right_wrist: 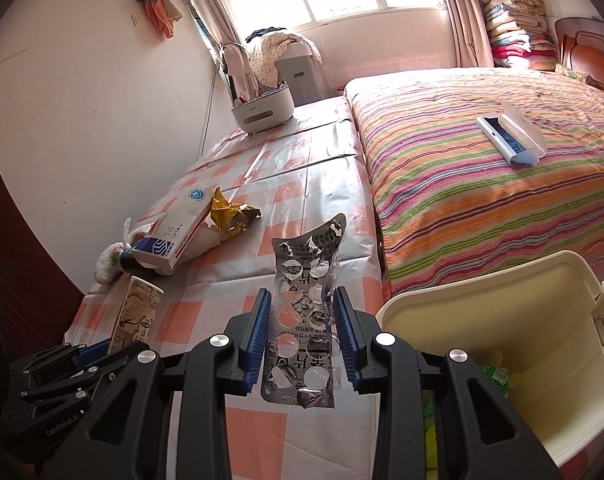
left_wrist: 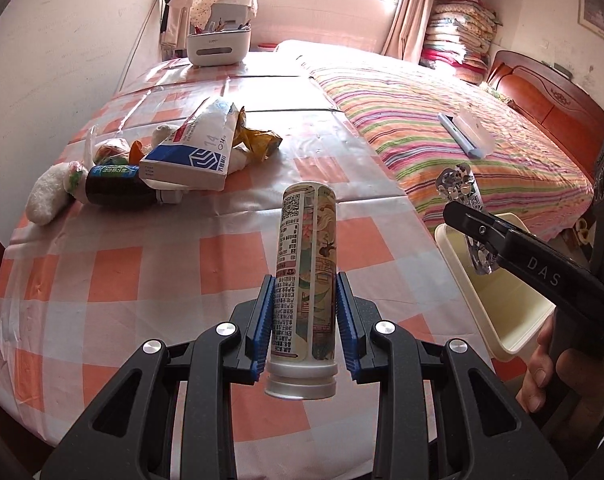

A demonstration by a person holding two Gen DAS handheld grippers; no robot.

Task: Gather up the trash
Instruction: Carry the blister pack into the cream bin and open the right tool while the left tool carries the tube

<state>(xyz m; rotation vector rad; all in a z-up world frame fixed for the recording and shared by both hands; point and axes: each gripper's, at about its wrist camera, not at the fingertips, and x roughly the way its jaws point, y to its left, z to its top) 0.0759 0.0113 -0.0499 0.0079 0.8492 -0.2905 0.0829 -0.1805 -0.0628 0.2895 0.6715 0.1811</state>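
Note:
My left gripper (left_wrist: 305, 286) is shut on a tall bottle with a printed label (left_wrist: 307, 236), held neck-down above the orange-checked tablecloth (left_wrist: 142, 272). My right gripper (right_wrist: 302, 304) is shut on an empty silver blister pack (right_wrist: 307, 256), just left of a cream bin (right_wrist: 502, 292). In the left wrist view the right gripper (left_wrist: 458, 214) holds the blister pack (left_wrist: 458, 182) over the bin's rim (left_wrist: 448, 240). In the right wrist view the left gripper (right_wrist: 102, 350) and its bottle (right_wrist: 136, 314) sit low at the left. More trash lies further back: a white-and-blue box (left_wrist: 194, 148), a yellow wrapper (left_wrist: 258, 140) and a dark bottle (left_wrist: 114, 186).
A bed with a striped blanket (left_wrist: 442, 128) runs along the right, with a grey-blue brush in a clear case (left_wrist: 468, 136) on it. A white desk organiser (left_wrist: 218, 46) stands at the far end of the tablecloth. A person's hand (left_wrist: 542, 372) grips the right gripper's handle.

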